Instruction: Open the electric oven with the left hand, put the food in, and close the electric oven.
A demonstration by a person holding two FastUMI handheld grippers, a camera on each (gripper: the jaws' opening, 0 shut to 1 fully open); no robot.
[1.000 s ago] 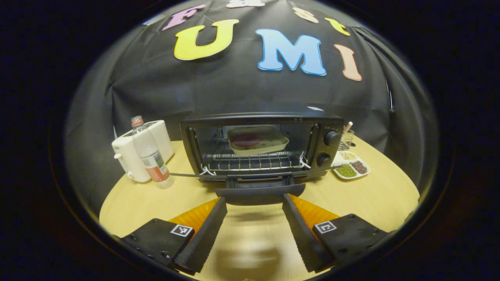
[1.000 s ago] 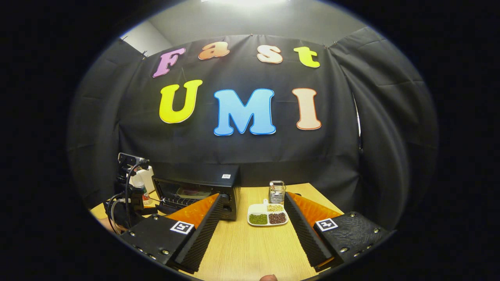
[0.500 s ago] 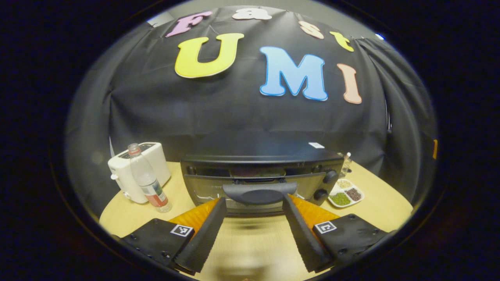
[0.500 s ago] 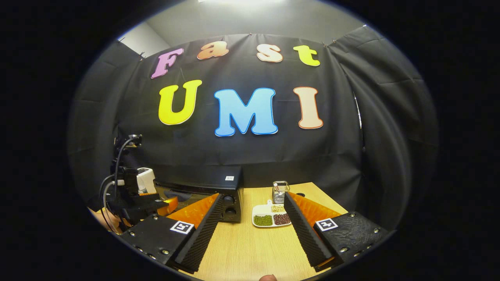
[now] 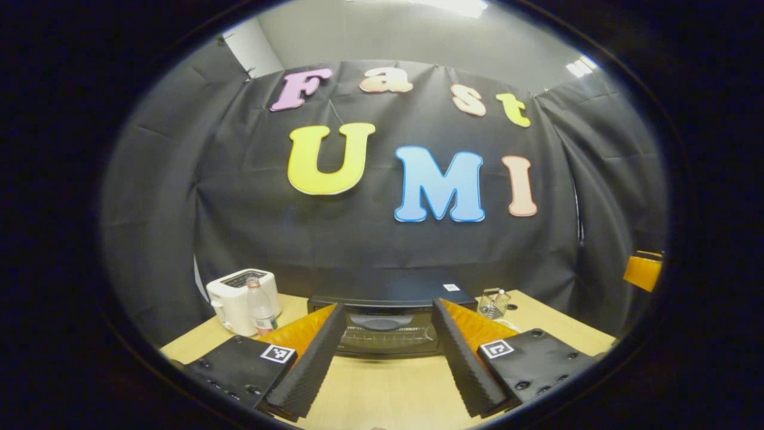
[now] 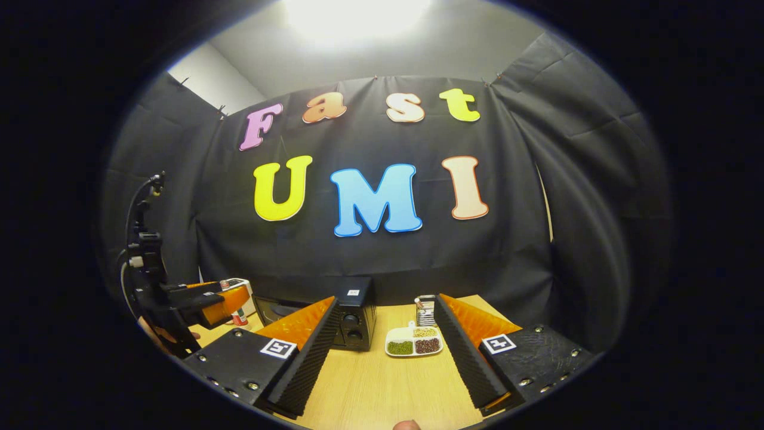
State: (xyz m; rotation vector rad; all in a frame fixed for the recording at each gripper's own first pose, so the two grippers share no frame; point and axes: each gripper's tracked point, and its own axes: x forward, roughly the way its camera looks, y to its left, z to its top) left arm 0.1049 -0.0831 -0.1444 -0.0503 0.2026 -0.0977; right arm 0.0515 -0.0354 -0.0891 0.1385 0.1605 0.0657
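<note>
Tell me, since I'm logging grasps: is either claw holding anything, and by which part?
Nothing is held. The left claw and right claw are both open.

The electric oven (image 5: 385, 325) is a black, box-shaped countertop unit standing upright on the light wooden table (image 5: 382, 388), toward its far edge by the black cloth wall. Its front door (image 5: 385, 335) is swung up shut, with a curved dark handle (image 5: 382, 323) across the top of the glass; in the right gripper view two round knobs (image 6: 351, 326) sit one above the other on the right of the front. The food is probably inside, but the dark glass hides it.
</note>
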